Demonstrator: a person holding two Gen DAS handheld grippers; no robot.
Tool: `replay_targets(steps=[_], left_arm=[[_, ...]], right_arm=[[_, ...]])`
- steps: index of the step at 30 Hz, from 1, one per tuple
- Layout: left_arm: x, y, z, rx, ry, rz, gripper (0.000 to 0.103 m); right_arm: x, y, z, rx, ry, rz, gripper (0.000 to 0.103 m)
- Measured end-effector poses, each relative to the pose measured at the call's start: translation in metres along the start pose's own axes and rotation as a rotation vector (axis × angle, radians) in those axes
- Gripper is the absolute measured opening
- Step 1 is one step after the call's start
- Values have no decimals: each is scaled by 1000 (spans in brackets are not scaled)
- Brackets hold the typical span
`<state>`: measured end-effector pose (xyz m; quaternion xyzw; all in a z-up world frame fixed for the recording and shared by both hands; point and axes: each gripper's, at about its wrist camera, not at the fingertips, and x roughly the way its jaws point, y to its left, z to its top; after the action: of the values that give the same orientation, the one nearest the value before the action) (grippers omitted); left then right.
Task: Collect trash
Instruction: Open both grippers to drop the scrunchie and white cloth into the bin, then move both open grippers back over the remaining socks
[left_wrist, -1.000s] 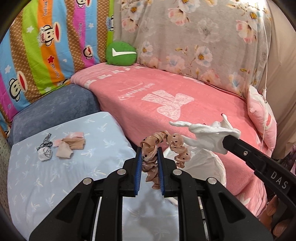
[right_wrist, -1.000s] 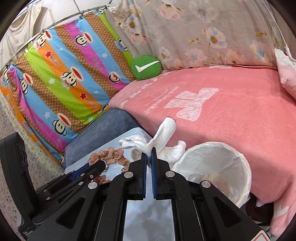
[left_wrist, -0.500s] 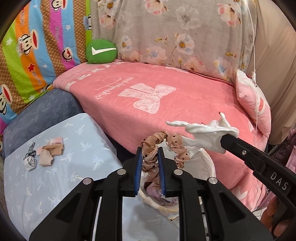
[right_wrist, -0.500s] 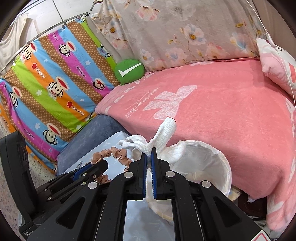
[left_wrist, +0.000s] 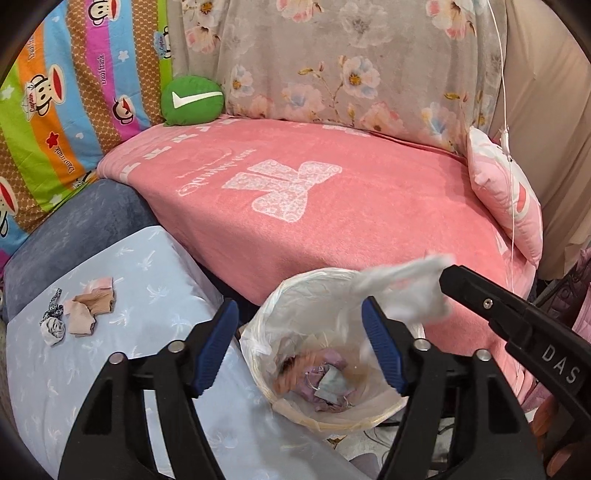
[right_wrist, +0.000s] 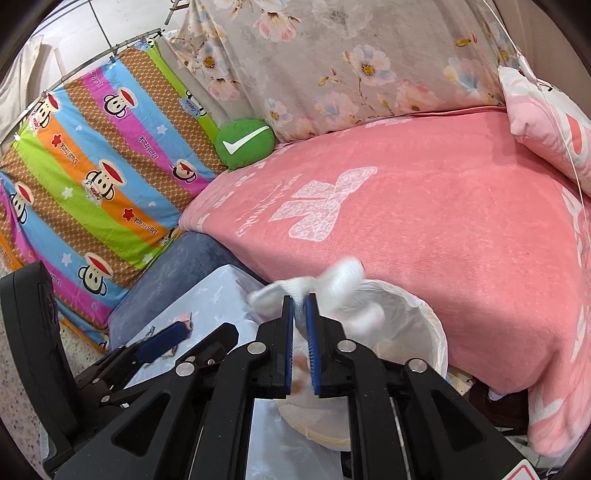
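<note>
A round bin lined with a white bag (left_wrist: 314, 284) stands between the light blue table and the pink bed. My left gripper (left_wrist: 299, 350) is open and empty above it; a blurred brown scrunchie (left_wrist: 295, 369) lies among the trash inside. My right gripper (right_wrist: 300, 321) has its jaws slightly parted around a blurred white cloth (right_wrist: 332, 284) over the bin rim (right_wrist: 424, 314); the cloth also shows in the left wrist view (left_wrist: 410, 291). Small scraps of cloth (left_wrist: 88, 310) lie on the table.
The light blue table (left_wrist: 147, 266) is at the left, a grey-blue cushion (left_wrist: 81, 221) behind it. The pink bed (left_wrist: 332, 206) has a green pillow (left_wrist: 192, 100) and a pink pillow (left_wrist: 506, 199). A white cord (left_wrist: 511, 206) hangs at the right.
My left gripper has opened and the brown scrunchie has dropped into the bin. My right gripper's jaws have parted a little and the white cloth is blurred, moving.
</note>
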<state>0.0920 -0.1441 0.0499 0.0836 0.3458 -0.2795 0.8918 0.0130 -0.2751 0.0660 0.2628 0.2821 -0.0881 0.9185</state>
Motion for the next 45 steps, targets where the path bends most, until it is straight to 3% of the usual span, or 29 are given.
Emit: replay_targets(steps=[9, 25, 45], left_arm=[[3, 7, 0, -8, 4, 16, 67], [-9, 37, -8, -68, -10, 41, 67], [-30, 147, -40, -265, -11, 165, 68]], right_arm=[[2, 4, -2, -5, 8, 9, 16], [19, 34, -13, -66, 60, 34, 17], [66, 135, -49, -215, 174, 113, 21]])
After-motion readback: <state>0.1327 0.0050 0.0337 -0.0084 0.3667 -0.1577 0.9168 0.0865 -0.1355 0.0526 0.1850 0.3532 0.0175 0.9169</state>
